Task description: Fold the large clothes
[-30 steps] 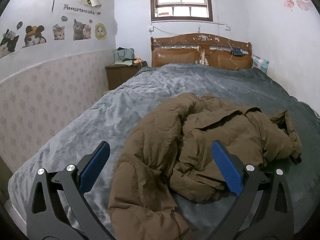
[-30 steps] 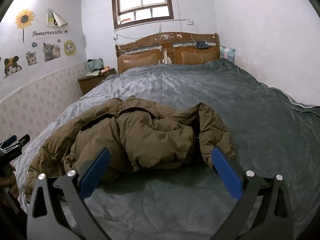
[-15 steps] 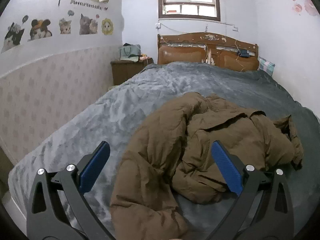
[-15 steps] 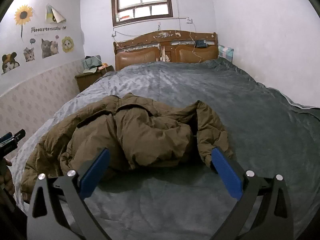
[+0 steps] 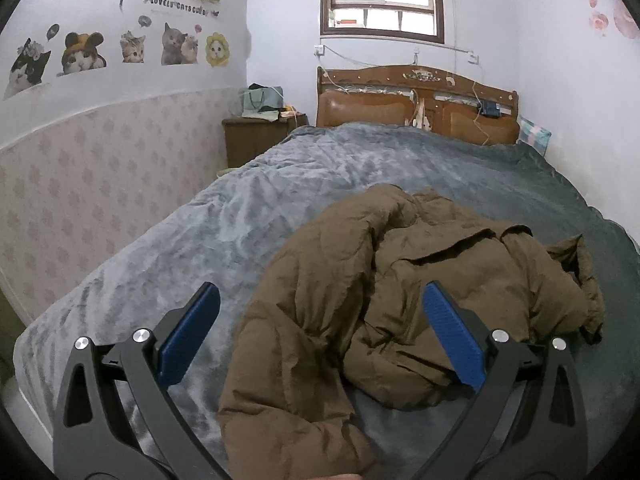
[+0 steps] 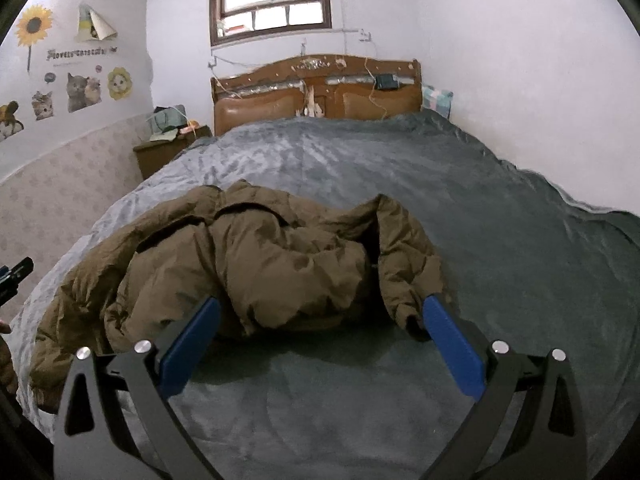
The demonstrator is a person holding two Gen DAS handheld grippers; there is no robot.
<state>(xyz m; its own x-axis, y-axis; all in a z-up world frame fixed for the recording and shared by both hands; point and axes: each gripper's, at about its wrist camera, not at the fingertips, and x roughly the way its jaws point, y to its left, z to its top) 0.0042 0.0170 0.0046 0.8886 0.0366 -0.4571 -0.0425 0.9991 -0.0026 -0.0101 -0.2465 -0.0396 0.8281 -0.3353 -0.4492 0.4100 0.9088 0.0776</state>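
A crumpled brown puffer jacket lies in a heap on the grey bed cover. It also shows in the right wrist view. My left gripper is open and empty, hovering over the jacket's near left part. My right gripper is open and empty, just in front of the jacket's near right edge, above the bed cover. The tip of the left gripper shows at the left edge of the right wrist view.
A wooden headboard stands at the far end of the bed. A brown nightstand with a bag on it is at the far left. Walls close the bed in on left and right.
Both grippers have moved slightly forward and lower toward the jacket. The left view has tilted down and turned a little. The jacket has not moved.
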